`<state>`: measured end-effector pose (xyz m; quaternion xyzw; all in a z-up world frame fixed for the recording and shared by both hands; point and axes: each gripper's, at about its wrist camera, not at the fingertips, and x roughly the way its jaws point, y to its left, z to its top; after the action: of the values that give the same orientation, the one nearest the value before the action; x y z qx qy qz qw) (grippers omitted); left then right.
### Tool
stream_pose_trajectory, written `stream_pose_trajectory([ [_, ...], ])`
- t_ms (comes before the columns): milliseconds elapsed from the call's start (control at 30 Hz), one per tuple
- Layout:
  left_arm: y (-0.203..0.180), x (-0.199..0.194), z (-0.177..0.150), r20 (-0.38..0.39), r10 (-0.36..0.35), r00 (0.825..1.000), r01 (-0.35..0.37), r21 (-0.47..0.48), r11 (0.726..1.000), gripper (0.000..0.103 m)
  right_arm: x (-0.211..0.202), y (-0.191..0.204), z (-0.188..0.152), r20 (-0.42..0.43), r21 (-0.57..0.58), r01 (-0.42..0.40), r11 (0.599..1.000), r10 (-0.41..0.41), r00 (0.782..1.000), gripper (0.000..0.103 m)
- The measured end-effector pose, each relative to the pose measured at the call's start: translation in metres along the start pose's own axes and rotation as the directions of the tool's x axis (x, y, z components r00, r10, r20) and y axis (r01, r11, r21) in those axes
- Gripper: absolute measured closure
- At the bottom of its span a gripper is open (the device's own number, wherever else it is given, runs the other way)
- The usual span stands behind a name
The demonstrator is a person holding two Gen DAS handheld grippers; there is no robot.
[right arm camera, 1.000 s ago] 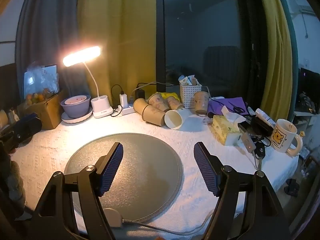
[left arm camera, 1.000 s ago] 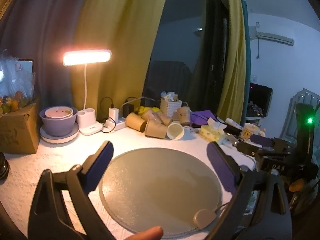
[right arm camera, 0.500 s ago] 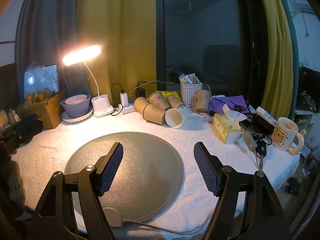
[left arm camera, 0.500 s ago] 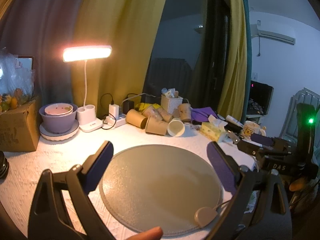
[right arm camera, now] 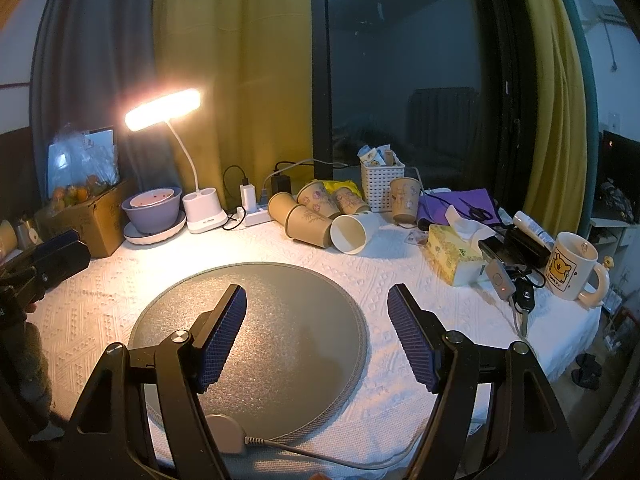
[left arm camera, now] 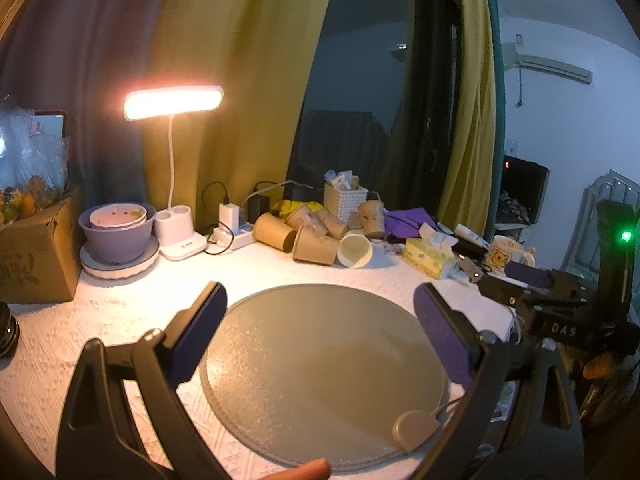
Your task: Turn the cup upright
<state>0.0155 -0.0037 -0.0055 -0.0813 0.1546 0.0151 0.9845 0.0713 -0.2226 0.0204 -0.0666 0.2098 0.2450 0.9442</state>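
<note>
While held above the mat (right arm camera: 280, 320), well short of the cups (right arm camera: 348, 234).
Both claws, left gripper (left arm camera: 320, 328) and right gripper (right arm camera: 316, 330), spread wide, empty, ready to reach.

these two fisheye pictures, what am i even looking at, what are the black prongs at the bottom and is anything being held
Each picture comes from a camera mounted on a hand-held gripper, looking forward along its two fingers. The black prongs with blue pads are those fingers: the left gripper in one view, the right gripper in the other. Both are open and hold nothing.

Below them lies a round grey mat on a white tablecloth. Further back are paper cups lying on their sides, the nearest a white cup with its mouth towards the camera, and one cup standing. Around them are a lit desk lamp, a tissue box and a mug.
</note>
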Motion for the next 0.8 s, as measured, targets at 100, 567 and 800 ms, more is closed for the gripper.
stream_pose_trajectory([
  [100,0.0000,0.0013,0.0002,-0.002,-0.004,1.000,0.004,0.000,1.000,0.008,0.0003,0.0007,-0.0014,0.004,0.001,-0.001,1.000,0.001,1.000,0.027],
  [567,-0.0014,-0.0003,0.0004,-0.011,-0.042,0.999,0.042,0.003,0.999,0.008,0.0007,0.0012,0.0017,0.004,0.006,-0.009,1.000,0.009,1.000,0.027],
  [800,-0.0027,-0.0011,0.0002,-0.001,-0.032,0.999,0.032,0.018,0.999,0.008,0.0006,0.0029,0.0022,0.005,0.006,-0.009,1.000,0.009,1.000,0.027],
])
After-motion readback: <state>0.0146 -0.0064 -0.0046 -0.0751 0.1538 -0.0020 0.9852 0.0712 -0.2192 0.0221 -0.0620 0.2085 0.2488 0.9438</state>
